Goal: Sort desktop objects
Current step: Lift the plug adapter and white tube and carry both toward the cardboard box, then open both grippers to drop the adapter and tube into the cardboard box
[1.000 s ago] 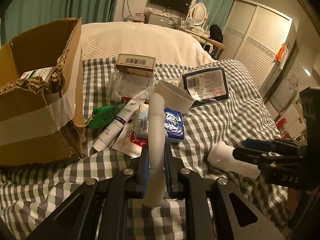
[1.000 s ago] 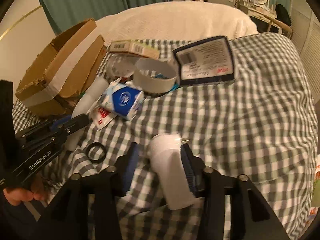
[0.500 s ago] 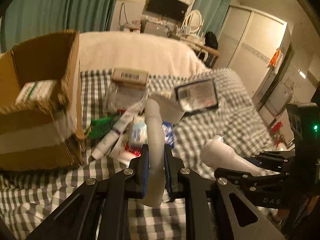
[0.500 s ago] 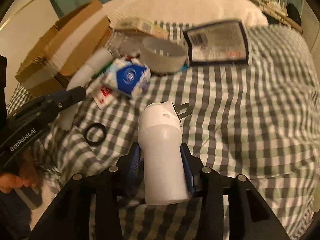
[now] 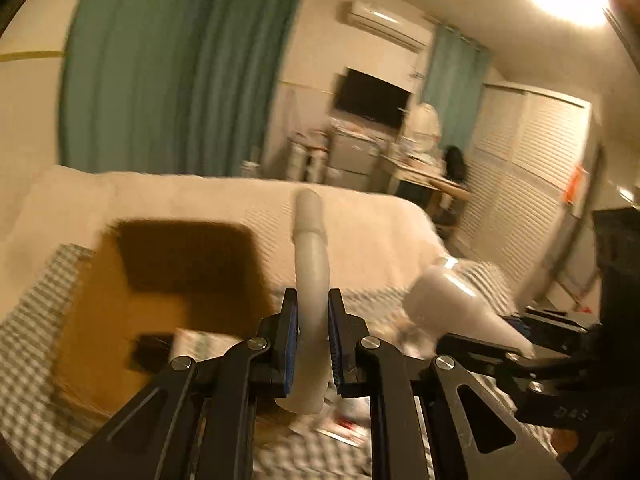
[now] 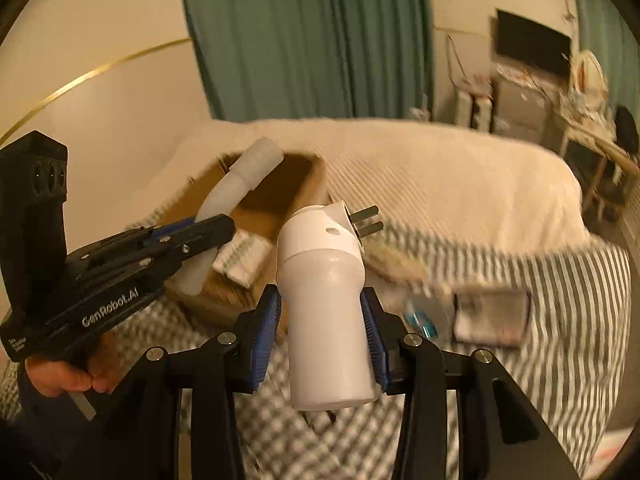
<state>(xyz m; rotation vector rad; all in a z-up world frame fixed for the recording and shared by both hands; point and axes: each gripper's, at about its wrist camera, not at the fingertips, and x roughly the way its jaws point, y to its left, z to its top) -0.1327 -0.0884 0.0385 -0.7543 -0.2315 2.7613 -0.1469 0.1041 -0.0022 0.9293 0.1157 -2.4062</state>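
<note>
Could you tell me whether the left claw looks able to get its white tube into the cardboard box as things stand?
Probably yes. The left claw grips the white tube just above the cardboard box, whose top is open, with nothing between them.

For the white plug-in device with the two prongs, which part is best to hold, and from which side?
Grip the white plug-in device on its straight round lower body, pads on opposite sides, as the right tool does. The upper end is angled and carries the prongs, so come from the base end and leave those clear.
</note>
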